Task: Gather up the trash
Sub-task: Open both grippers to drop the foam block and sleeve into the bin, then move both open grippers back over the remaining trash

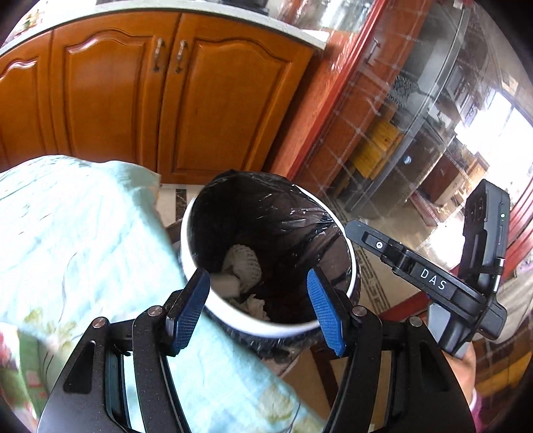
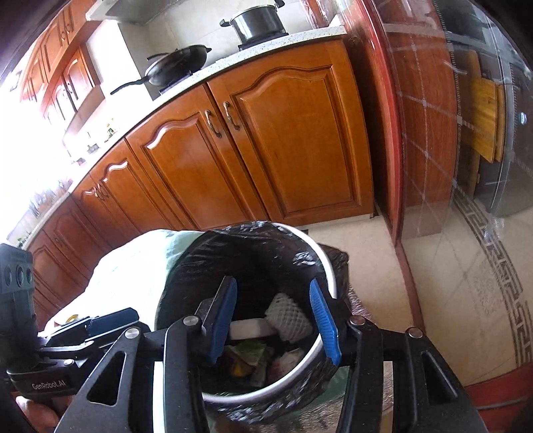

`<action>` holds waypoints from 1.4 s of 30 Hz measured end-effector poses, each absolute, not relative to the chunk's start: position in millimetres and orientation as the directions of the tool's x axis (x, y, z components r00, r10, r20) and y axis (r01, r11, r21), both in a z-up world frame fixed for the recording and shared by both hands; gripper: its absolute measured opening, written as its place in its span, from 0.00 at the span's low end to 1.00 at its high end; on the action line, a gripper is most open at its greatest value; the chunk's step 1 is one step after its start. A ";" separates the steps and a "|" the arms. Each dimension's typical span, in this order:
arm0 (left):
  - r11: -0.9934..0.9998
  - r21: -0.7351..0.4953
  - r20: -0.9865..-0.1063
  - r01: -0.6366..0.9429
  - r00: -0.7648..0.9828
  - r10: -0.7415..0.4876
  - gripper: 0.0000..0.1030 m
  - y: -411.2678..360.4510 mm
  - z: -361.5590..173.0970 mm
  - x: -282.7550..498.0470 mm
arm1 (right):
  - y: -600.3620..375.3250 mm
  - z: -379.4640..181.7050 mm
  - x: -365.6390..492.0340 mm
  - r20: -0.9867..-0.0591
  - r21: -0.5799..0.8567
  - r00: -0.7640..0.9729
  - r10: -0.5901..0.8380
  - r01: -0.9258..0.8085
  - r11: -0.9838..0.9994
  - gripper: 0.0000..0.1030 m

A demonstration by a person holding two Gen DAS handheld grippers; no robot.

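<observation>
Trash down in the lined bin (black bag), below both grippers' parted, empty fingers.

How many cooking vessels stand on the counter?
2: a black frying pan on the left burner, and a dark pot on the right burner. Others may be hidden in the glare at left.

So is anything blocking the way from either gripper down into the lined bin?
Nothing visible. The left gripper and right gripper both hang open and empty over the bin, whose mouth is uncovered. Inside lie only earlier trash, such as a white foam net. The tablecloth stays beside the bin.
</observation>
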State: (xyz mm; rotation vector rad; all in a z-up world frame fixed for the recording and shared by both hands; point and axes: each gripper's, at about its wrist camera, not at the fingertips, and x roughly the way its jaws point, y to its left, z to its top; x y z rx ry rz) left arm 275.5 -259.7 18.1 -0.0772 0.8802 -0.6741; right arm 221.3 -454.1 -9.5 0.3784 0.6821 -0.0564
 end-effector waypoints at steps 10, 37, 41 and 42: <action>0.814 -0.356 -0.641 0.458 0.514 -0.570 0.61 -190.6 22.5 233.7 | -412.9 -12.4 194.2 -0.594 0.397 0.788 0.162 0.112 0.911 0.58; 0.896 -0.418 -0.642 0.148 0.650 -0.407 0.61 4.6 -12.8 169.7 | -272.2 -36.8 161.0 -0.622 0.439 0.691 0.368 -0.080 0.895 0.60; 0.899 -0.421 -0.641 0.122 0.661 -0.390 0.61 21.3 -15.9 164.6 | -253.9 -38.8 157.7 -0.629 0.436 0.673 0.390 -0.109 0.893 0.60; 0.899 -0.422 -0.641 0.115 0.663 -0.385 0.61 24.9 -16.8 163.8 | -249.3 -39.6 157.3 -0.631 0.437 0.667 0.397 -0.118 0.892 0.60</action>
